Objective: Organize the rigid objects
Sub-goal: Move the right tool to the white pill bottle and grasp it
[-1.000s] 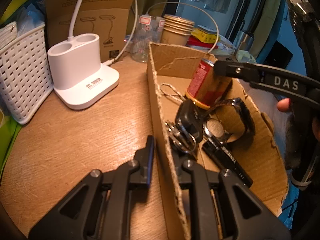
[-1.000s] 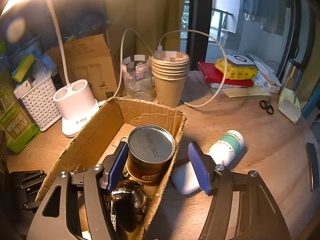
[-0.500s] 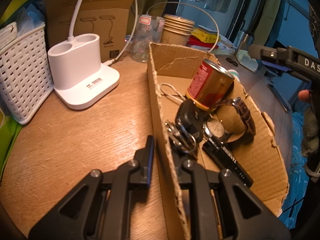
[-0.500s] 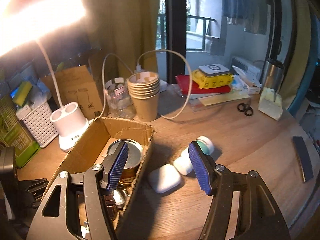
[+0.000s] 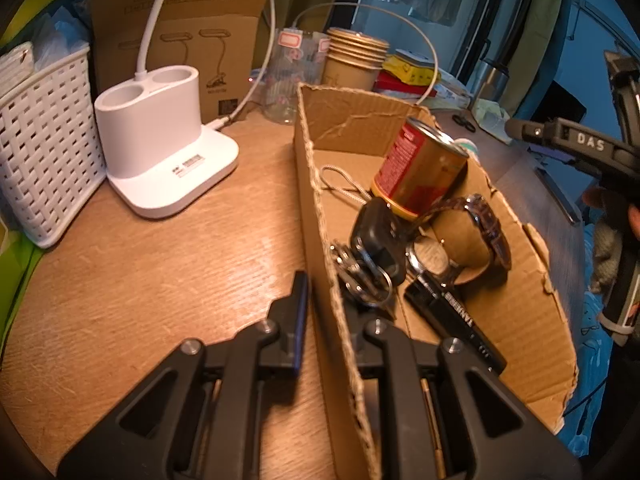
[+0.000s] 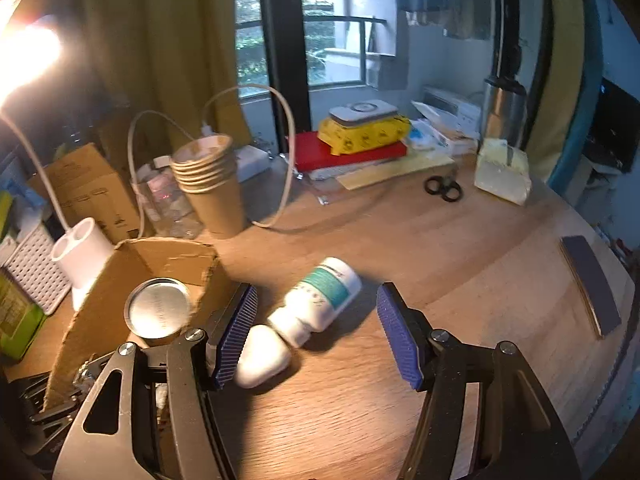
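Right tool (image 6: 316, 332) swung off cardboard box (image 5: 532, 320) – jaws parted, empty, over white bottle (image 6: 320, 300) lying on counter (image 6: 460, 248). Can (image 5: 420, 172) now boxed. Left tool (image 5: 326, 300) clenched on box wall. Bottle likely next.

- Box (image 5: 520, 332): open torn cardboard, on the wooden table.
- Can (image 5: 420, 172): red and gold, silver lid, upright in the box's far end.
- Watch (image 5: 472, 236): on a roll, beside the can.
- Keys (image 5: 368, 272) with black fob, against the box's left wall.
- Bottle (image 6: 320, 300): white, teal label, lying just outside the box.
- Case (image 6: 262, 356): white, rounded, touching the bottle's cap.
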The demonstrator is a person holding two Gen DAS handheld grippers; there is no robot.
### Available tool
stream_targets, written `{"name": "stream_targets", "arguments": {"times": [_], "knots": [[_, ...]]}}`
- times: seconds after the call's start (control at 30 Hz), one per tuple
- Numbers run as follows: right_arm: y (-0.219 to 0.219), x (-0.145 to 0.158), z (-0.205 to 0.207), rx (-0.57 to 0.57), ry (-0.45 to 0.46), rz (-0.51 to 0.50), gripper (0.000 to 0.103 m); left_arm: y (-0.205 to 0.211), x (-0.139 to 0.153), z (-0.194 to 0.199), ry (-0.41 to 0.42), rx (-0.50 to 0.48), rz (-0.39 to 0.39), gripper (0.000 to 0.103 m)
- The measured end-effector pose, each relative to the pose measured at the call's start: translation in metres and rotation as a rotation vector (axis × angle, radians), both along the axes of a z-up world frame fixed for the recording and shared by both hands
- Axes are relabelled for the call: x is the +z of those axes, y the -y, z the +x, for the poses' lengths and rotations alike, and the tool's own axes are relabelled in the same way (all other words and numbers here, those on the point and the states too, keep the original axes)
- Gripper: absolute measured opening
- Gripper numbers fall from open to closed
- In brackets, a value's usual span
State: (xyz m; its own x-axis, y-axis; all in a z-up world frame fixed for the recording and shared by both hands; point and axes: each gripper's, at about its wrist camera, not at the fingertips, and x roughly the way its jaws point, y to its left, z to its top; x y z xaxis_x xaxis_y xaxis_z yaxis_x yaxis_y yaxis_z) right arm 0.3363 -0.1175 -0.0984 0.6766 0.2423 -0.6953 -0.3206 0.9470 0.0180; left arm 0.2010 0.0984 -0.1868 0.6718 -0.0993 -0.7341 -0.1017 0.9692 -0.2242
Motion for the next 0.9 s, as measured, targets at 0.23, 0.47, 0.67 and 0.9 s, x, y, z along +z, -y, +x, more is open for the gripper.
{"name": "stream_targets", "arguments": {"times": [0.23, 0.47, 0.67, 0.9], "knots": [[0.008, -0.02, 0.017, -0.026, -0.054, 0.044, 0.066, 0.001, -0.001, 0.001, -0.003, -0.002, -0.003, 0.014], [0.003, -0.034, 0.036, -0.046, -0.109, 0.083, 0.066, 0.001, -0.002, 0.001, -0.003, -0.002, -0.004, 0.014], [-0.005, -0.045, 0.051, -0.054, -0.129, 0.066, 0.066, 0.002, -0.002, 0.002, -0.005, -0.003, -0.007, 0.014], [-0.014, -0.059, 0.06, -0.051, -0.138, 0.018, 0.066, 0.002, -0.002, 0.002, -0.006, -0.003, -0.007, 0.014]]}}
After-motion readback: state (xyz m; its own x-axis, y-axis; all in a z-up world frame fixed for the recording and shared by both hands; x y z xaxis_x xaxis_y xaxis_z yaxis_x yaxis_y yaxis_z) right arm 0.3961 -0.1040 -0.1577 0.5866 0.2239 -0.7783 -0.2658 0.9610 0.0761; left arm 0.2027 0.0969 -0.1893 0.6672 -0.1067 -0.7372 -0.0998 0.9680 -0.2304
